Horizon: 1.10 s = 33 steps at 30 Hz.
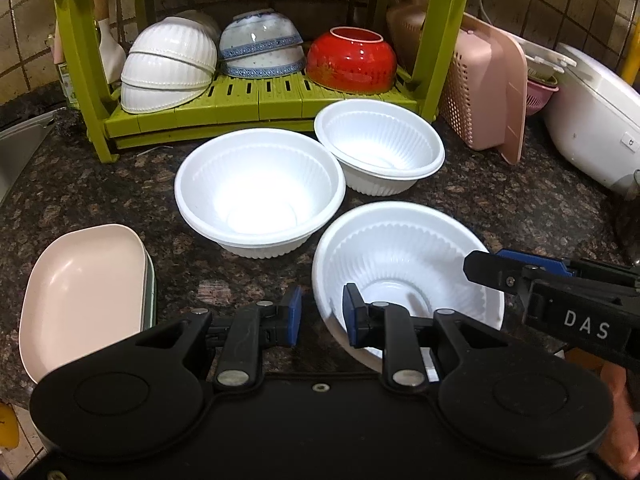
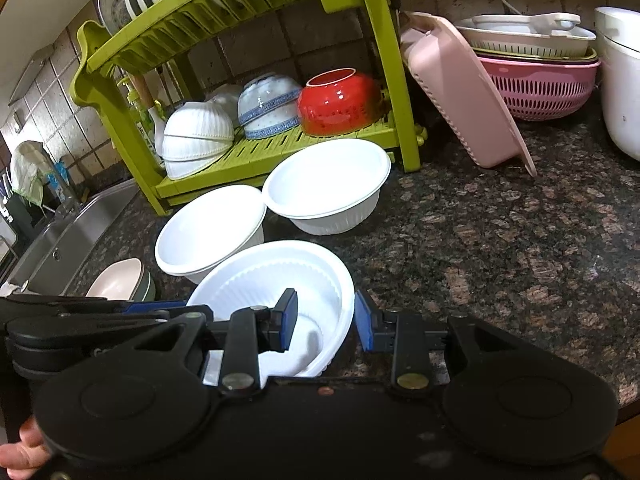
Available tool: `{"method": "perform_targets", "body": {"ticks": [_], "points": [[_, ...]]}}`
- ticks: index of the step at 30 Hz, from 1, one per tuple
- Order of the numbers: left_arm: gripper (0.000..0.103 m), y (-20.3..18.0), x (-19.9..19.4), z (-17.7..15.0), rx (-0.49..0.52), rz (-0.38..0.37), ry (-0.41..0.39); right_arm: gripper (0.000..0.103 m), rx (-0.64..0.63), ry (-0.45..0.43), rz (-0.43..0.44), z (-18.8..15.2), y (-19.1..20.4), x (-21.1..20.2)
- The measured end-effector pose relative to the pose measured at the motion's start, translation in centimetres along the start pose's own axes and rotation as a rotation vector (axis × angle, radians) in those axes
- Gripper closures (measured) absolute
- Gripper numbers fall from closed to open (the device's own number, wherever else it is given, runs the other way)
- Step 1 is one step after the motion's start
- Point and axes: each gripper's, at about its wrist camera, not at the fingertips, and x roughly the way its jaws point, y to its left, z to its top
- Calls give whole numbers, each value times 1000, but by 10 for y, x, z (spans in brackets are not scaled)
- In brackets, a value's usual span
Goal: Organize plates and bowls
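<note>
Granite desk [image 2: 500, 240], green rack [image 2: 240, 20] at back with upturned bowls on its lower shelf. Three white ribbed bowls sit out front, all empty. Near bowl [image 1: 404, 276] lies between both tools. Left tool [image 1: 322, 314] apart, straddling its left rim: one finger inside, one outside. Right tool [image 2: 326, 322] apart, straddling the right rim likewise. Neither is clamped yet. Middle bowl [image 1: 260, 192] just behind-left, far bowl [image 1: 380, 148] by the rack. Pink dish [image 1: 84, 296] stacked on a green one, left.
</note>
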Motion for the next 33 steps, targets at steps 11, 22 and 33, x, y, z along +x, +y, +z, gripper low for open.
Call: {"method": "perform_targets", "body": {"ticks": [11, 22, 33], "points": [[70, 3, 0, 0, 10, 2, 1, 69, -2, -9, -8, 0, 1, 0], [70, 8, -10, 0, 14, -6, -23, 69, 8, -22, -8, 1, 0, -2], [70, 21, -26, 3, 8, -12, -70, 69, 16, -38, -5, 3, 0, -3]]}}
